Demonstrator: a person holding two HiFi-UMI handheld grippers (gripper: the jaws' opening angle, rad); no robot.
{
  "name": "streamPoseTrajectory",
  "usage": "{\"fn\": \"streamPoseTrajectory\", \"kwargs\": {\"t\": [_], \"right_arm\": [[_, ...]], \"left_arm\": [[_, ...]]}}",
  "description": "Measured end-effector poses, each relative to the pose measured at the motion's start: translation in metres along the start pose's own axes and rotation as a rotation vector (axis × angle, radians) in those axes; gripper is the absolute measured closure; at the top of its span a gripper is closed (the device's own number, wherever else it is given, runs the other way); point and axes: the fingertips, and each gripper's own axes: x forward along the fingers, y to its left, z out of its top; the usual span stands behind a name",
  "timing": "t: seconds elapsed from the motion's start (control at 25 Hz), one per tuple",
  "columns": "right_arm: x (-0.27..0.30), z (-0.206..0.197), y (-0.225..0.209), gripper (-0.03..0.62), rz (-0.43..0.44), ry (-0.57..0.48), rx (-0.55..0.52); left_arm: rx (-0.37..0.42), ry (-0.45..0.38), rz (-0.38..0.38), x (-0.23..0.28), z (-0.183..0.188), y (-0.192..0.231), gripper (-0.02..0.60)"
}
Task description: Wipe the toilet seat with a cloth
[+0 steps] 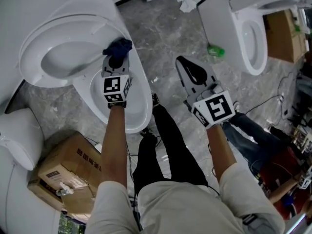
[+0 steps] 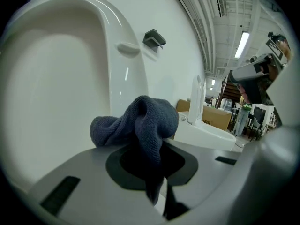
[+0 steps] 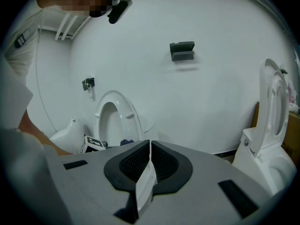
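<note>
At the glossy toilet seat (image 1: 30, 57), left gripper (image 1: 116, 58) jaws pinching bunched blue cloth (image 1: 118, 46), right gripper (image 1: 186, 66) jaws closed.

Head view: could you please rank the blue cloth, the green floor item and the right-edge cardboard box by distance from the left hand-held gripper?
1. blue cloth, clamped in the left hand-held gripper.
2. green item, off to the right.
3. cardboard box, at the far right edge.

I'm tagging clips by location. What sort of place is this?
Probably a warehouse or test hall, not a home bathroom: the open toilet has a second toilet close by, a cardboard box sits beside it, and a strip light shows on a high ceiling.
</note>
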Motion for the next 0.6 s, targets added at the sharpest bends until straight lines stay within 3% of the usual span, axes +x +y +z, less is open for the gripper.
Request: {"fn": "streamPoseTrajectory", "kwargs": {"t": [0.24, 0.44, 0.6], "right_arm": [[0.004, -0.015, 0.007, 0.563, 0.017, 0.018, 0.001], [0.005, -0.032, 0.009, 0.563, 0.024, 0.042, 0.001], [0.005, -0.044, 0.012, 0.563, 0.025, 0.057, -0.005]], "left_arm": [[-0.011, 0.085, -0.027, -0.002, -0.042, -0.005, 0.535], [-0.087, 0.143, 0.046, 0.003, -0.079, 0.021, 0.535], [-0.095, 0.15, 0.067, 0.008, -0.093, 0.033, 0.535]]}}
